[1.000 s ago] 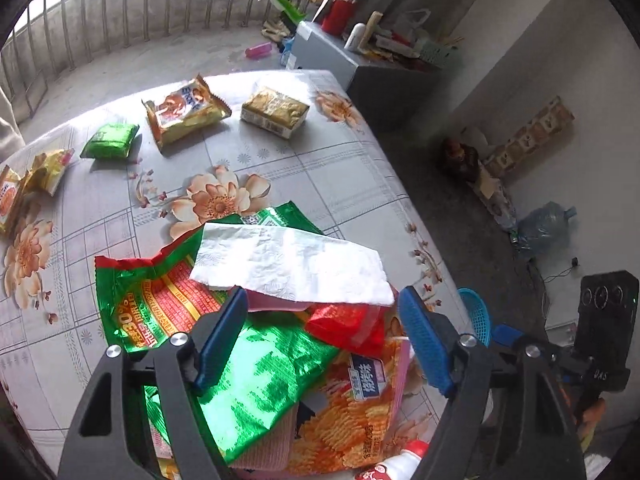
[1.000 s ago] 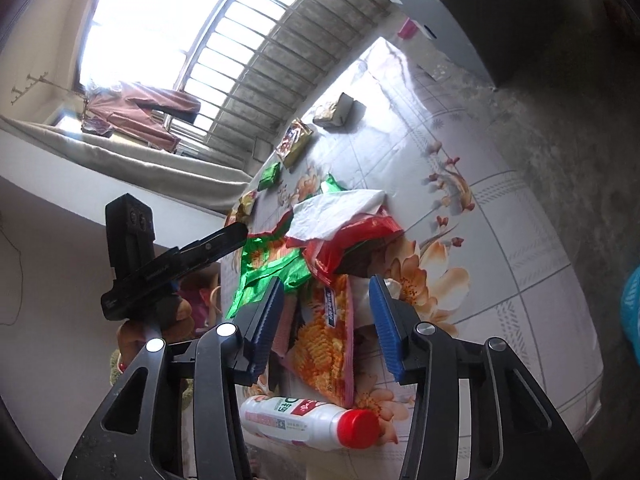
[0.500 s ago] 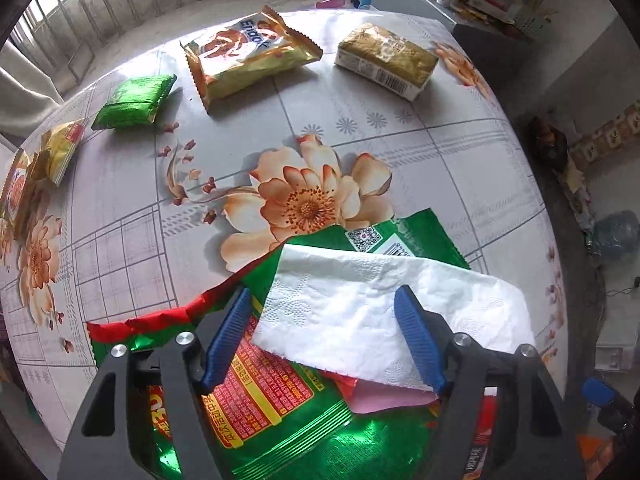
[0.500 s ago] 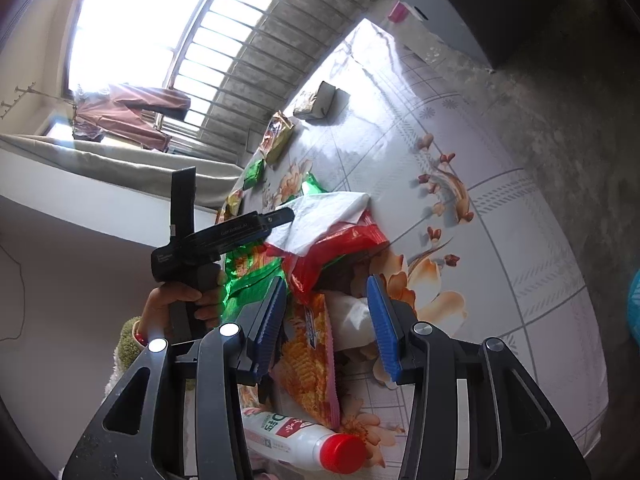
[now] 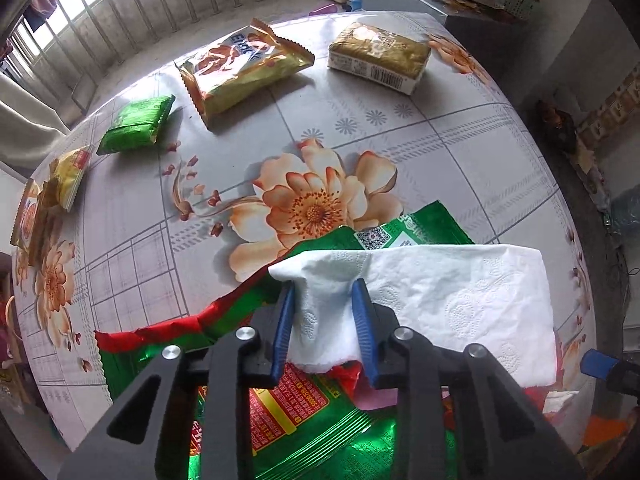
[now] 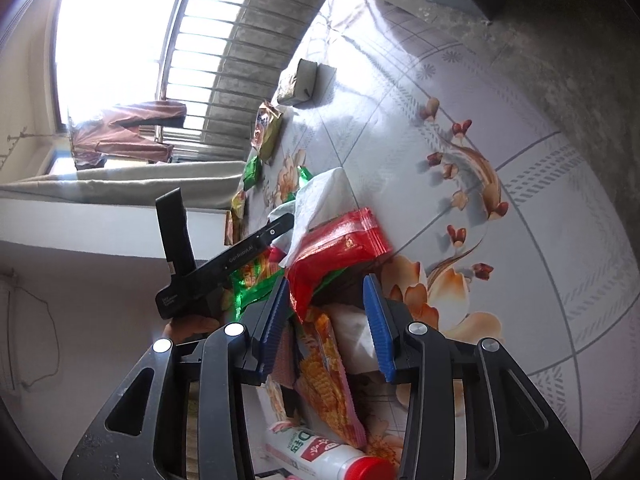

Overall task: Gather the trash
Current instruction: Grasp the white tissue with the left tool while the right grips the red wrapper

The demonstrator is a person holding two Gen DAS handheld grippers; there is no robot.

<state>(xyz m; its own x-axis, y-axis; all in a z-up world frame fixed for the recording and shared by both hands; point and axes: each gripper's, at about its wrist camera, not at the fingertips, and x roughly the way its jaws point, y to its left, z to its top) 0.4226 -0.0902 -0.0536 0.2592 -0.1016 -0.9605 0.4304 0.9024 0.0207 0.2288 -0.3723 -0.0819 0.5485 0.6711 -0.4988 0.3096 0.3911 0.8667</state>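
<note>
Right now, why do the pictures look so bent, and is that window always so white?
Left wrist view: the fisheye lens bows the table; even daylight, soft shadows. Right wrist view: the window is blown out white by backlight, and the wall beneath it is dim.

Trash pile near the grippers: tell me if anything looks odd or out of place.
The pile is a jumble: a white tissue drapes over a torn-open green wrapper, and a red-capped bottle lies on its side. The left gripper is closing, bunching the tissue's edge. The sealed snack packs beyond lie flat.
</note>
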